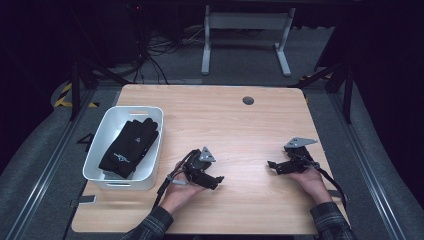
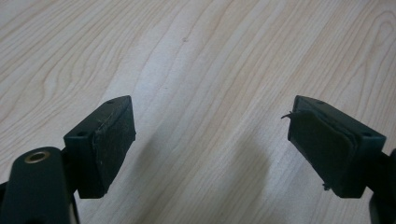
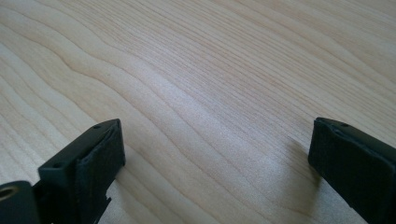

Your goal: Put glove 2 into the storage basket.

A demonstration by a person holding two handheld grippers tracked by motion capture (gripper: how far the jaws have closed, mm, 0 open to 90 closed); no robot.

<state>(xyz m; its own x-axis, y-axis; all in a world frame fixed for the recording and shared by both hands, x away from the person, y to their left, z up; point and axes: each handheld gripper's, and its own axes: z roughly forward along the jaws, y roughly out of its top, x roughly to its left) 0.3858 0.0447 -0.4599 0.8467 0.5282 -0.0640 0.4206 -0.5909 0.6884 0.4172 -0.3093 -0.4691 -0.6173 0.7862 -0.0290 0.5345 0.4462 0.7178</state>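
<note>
left gripper (image 1: 216, 181): jaws being held wide apart, nothing gripped, bare table (image 1: 240, 125) seen between them | right gripper (image 1: 272, 165): jaws being held wide apart, nothing gripped | black gloves (image 1: 129, 146): lying in white bin (image 1: 100, 131), at 9 o'clock from left gripper, untouched

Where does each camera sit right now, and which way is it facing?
High view: above the person's side, looking forward and down on the table, white bin with black gloves; forearms, left gripper, right gripper.
Left gripper view: on the left gripper, facing bare wood.
Right gripper view: on the right gripper, likewise.
Shared: the tabletop; both grippers open, empty.
</note>
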